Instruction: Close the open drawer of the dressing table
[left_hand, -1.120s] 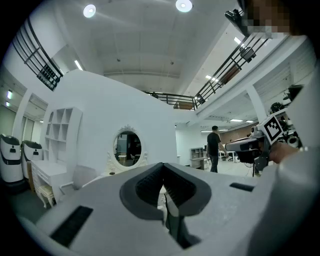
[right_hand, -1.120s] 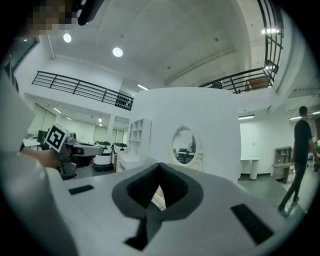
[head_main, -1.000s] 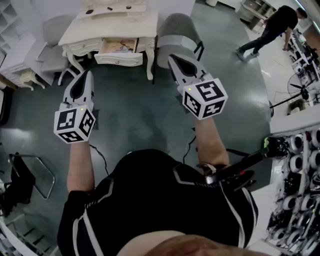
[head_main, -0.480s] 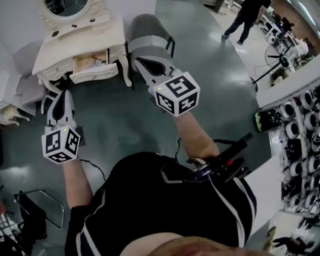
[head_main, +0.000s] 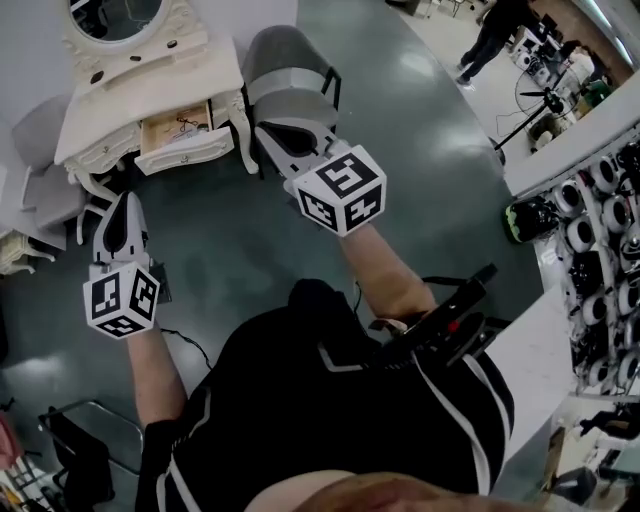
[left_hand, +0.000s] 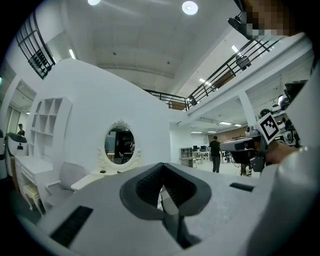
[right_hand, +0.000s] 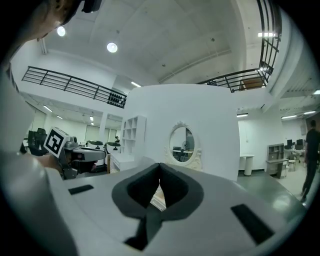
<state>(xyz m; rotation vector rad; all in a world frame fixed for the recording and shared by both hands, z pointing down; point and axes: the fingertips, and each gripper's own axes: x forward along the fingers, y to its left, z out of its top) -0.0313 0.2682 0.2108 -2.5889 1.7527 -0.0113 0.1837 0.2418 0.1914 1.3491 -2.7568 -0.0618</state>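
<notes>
Though open, drawer (head_main: 183, 150) above glossy grey floor (head_main: 420, 180).

Both grippers are held out ahead of the torso, approx. level, pointed fwd. The L gripper (head_main: 121, 205) is carried nearer the body, out to the left; its jaws are seen pressed together w/ nothing between them. The R gripper (head_main: 272, 135) is reached further fwd, jaws likewise closed, empty. The L forearm (head_main: 152, 355) and R forearm (head_main: 385, 272) are bare, elbows bent.
</notes>
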